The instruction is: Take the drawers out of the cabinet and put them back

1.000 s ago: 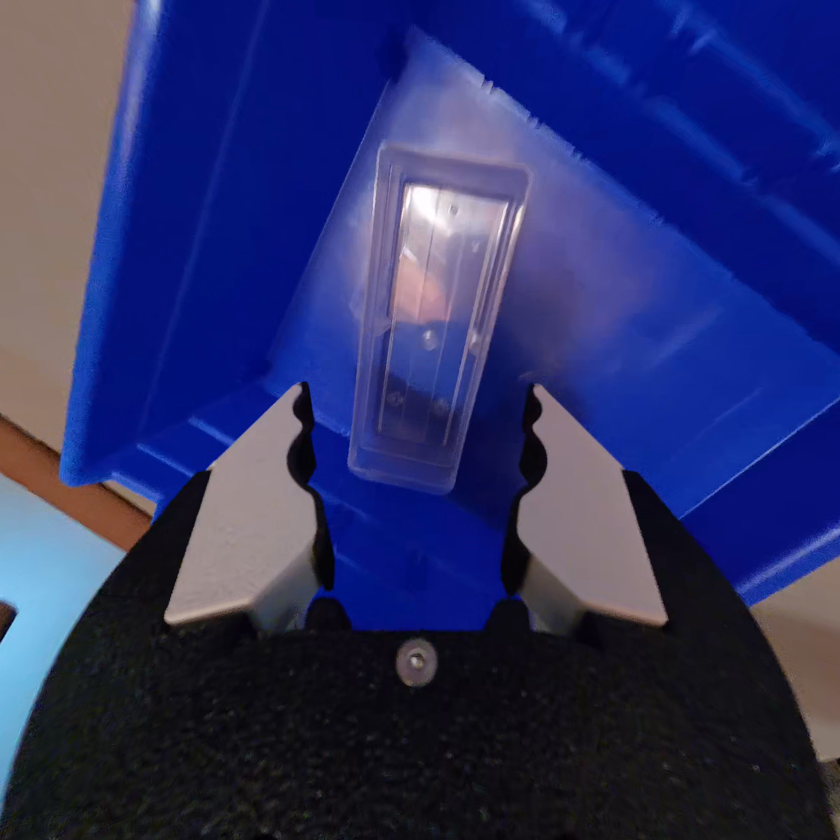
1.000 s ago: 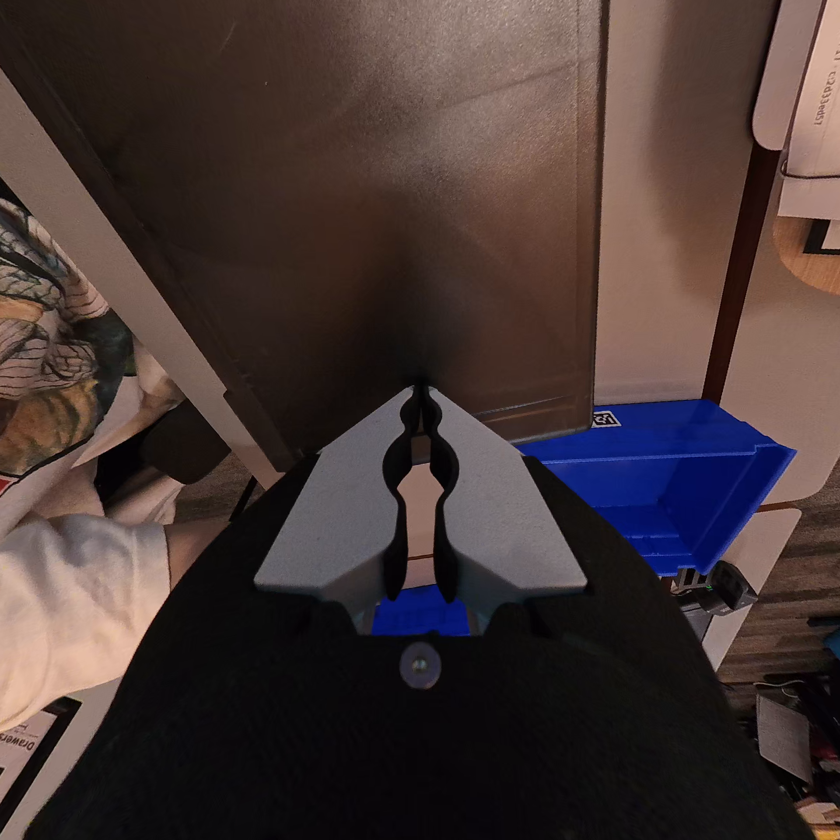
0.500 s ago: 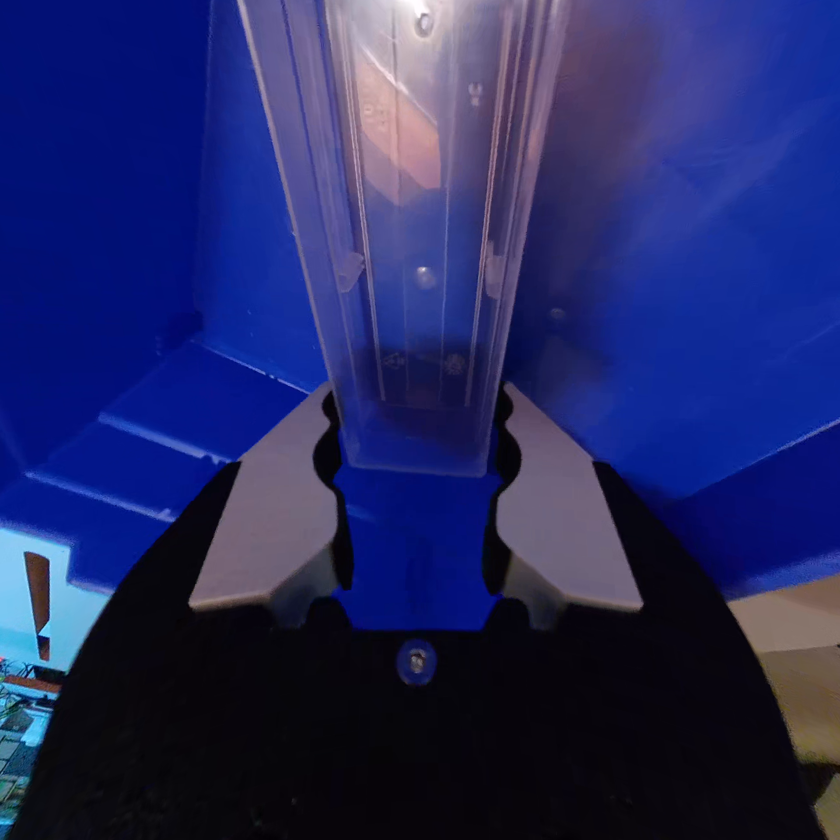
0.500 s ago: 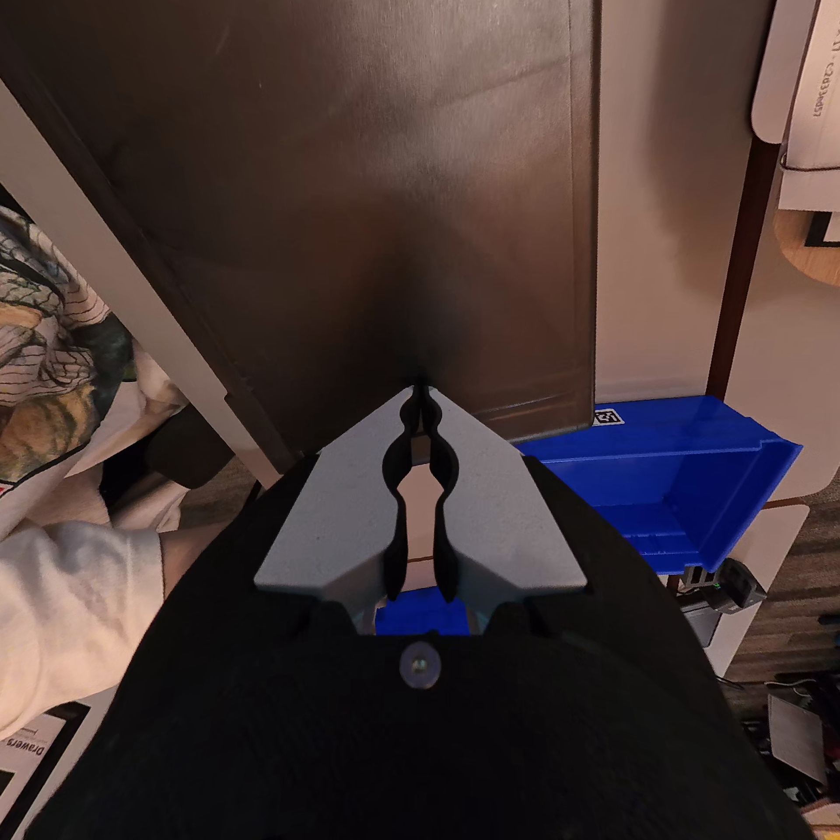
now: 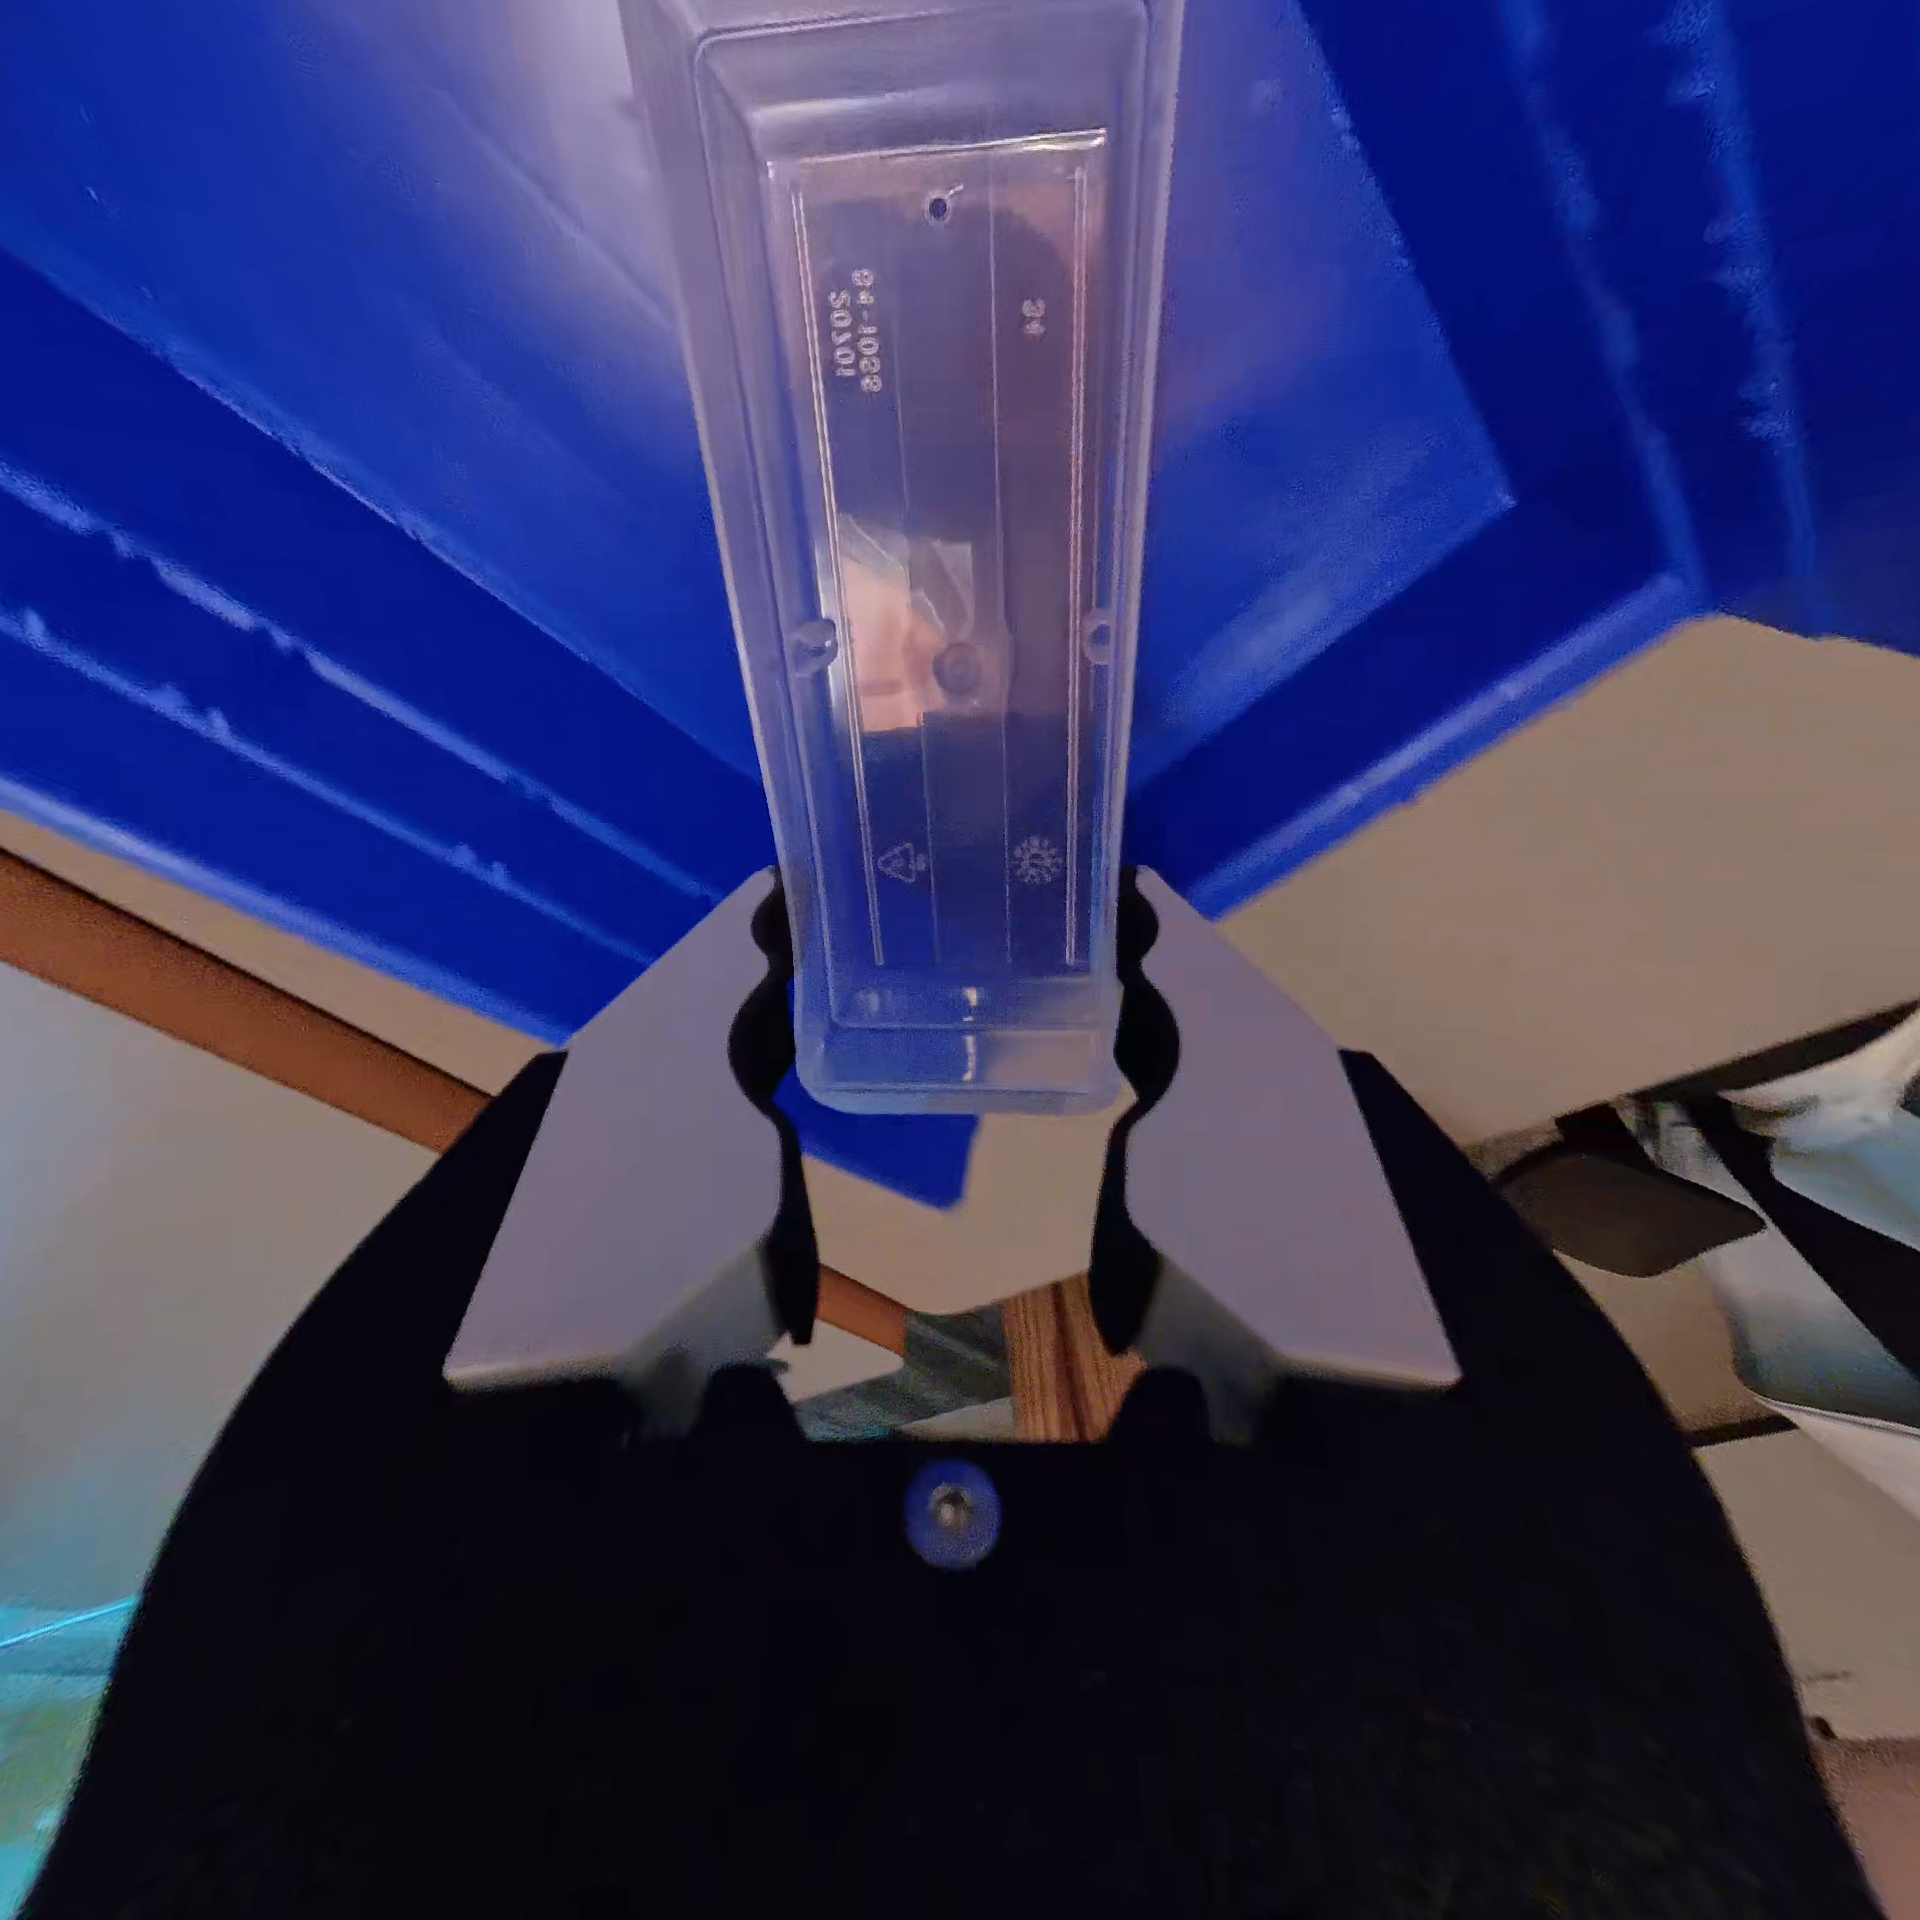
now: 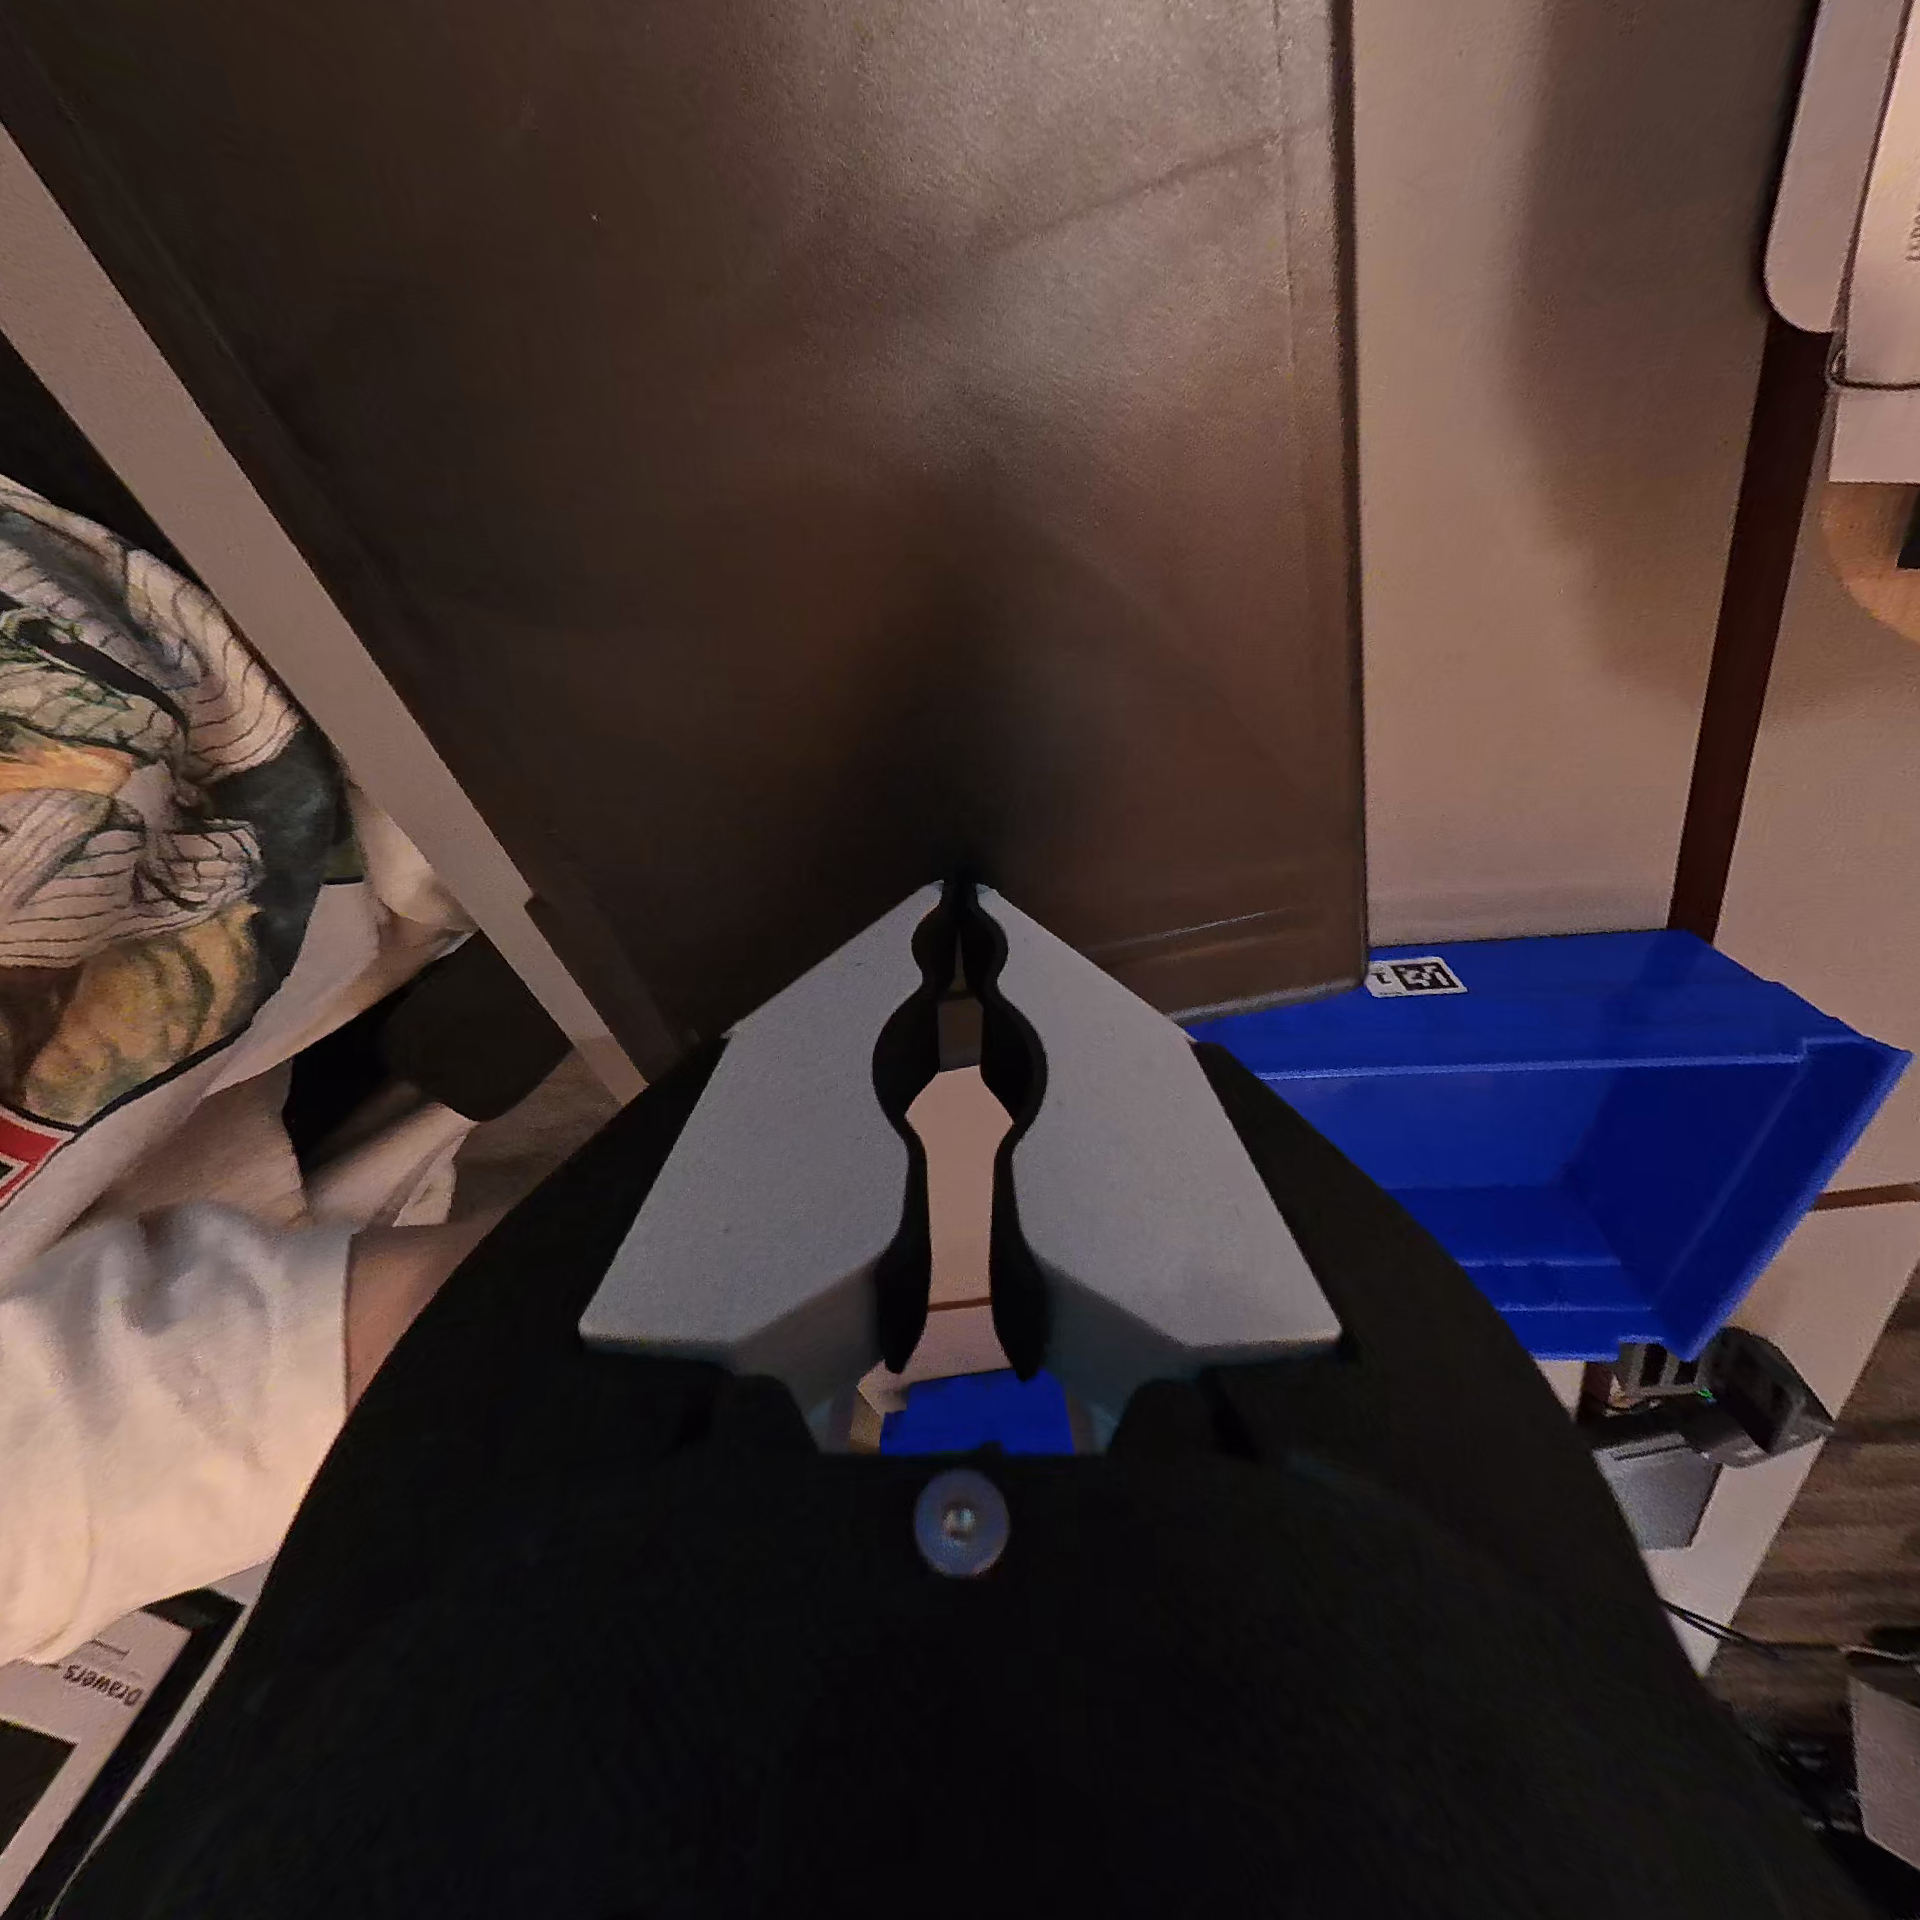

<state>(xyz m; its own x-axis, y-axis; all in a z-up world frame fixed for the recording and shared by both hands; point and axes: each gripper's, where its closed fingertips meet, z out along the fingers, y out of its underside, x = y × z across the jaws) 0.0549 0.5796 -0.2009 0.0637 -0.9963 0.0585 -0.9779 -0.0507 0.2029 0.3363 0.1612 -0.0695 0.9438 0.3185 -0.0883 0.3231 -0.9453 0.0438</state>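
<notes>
My left gripper (image 5: 951,935) is shut on the near end of a clear plastic drawer (image 5: 945,623). The drawer points away from me, over the open blue bin (image 5: 364,468) that fills the top of the left wrist view. My right gripper (image 6: 958,904) is shut, with its tips against the dark brown cabinet panel (image 6: 831,416). I cannot tell whether it pinches any part of the panel. The cabinet's drawer openings are hidden. The blue bin also shows in the right wrist view (image 6: 1558,1143), to the right of the cabinet.
A person's white sleeve (image 6: 135,1403) and patterned shirt (image 6: 125,831) are at the left. A white bar (image 6: 312,644) slants along the cabinet's left side. A grey device (image 6: 1714,1403) sits under the bin's right corner. A brown strip (image 5: 208,977) crosses the beige surface.
My left gripper closed on the clear drawer and drew it back out of the blue bin, so the bin's edge and the surface below now show. My right gripper has held still.
</notes>
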